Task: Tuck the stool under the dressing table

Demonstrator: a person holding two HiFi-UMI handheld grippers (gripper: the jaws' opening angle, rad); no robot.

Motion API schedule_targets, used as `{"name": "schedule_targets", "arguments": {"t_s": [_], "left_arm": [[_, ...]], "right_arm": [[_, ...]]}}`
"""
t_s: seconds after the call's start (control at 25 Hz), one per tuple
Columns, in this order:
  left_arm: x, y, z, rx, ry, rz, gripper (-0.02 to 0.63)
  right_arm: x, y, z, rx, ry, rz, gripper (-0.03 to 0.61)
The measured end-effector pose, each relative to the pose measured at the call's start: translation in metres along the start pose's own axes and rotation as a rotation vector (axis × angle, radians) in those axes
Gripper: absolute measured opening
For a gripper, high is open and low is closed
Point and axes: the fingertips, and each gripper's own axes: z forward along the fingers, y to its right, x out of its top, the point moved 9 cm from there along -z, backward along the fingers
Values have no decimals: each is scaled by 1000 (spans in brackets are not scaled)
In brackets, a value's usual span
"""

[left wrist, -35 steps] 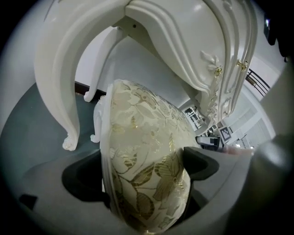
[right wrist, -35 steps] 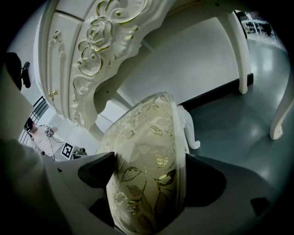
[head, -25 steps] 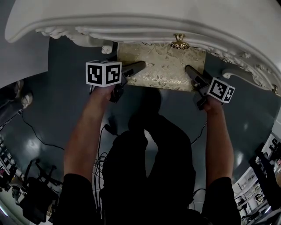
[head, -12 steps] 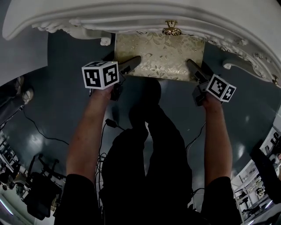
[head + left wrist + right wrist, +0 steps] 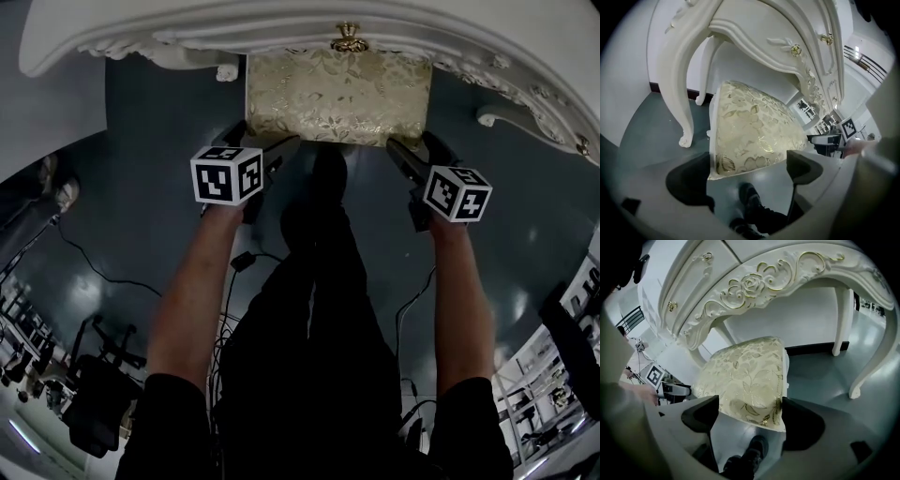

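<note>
The stool (image 5: 337,94) has a cream and gold floral cushion and stands partly under the white carved dressing table (image 5: 281,28); its near edge sticks out toward me. My left gripper (image 5: 267,145) is open at the stool's near left corner. In the left gripper view that corner of the stool (image 5: 750,131) lies just beside the left jaw of the left gripper (image 5: 747,173). My right gripper (image 5: 412,150) is open at the near right corner. In the right gripper view this corner of the stool (image 5: 745,376) sits between the jaws of the right gripper (image 5: 750,420), close to the right one.
A curved table leg (image 5: 684,103) stands left of the stool, another table leg (image 5: 876,348) to its right. The person's shoe (image 5: 752,201) is on the grey floor just below the stool's near edge. Cables (image 5: 94,272) and dark equipment (image 5: 89,403) lie behind on the left.
Both grippers' tips lay along the stool's near corners before; now they sit at its near edge. The stool and table appear higher in the head view.
</note>
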Motion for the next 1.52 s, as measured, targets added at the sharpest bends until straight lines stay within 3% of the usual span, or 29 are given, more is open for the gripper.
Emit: {"name": "schedule_targets", "arguments": {"t_s": [0.12,0.2,0.24,0.44,0.72,1.0,1.52], "left_arm": [[-3,2,0,22,-2,22,509],[-2,1,1,54,-1,52,477],[-1,0,1,72,3,66,457],[3,-3,9,102,9,75,457],[14,3,23,60,1,84,474],[38,-7,30,86,64,74,476],[93,-31,31,164,157,175,465]], "right_arm": [[-7,2,1,-22,-25,-36,422],[-7,4,2,-47,-22,-67,321],[-6,4,4,-53,-15,-76,316],[-3,3,11,-72,-3,-95,313],[13,17,15,-102,59,-122,313],[46,21,32,-80,50,-136,313],[80,7,61,-122,183,-104,313]]}}
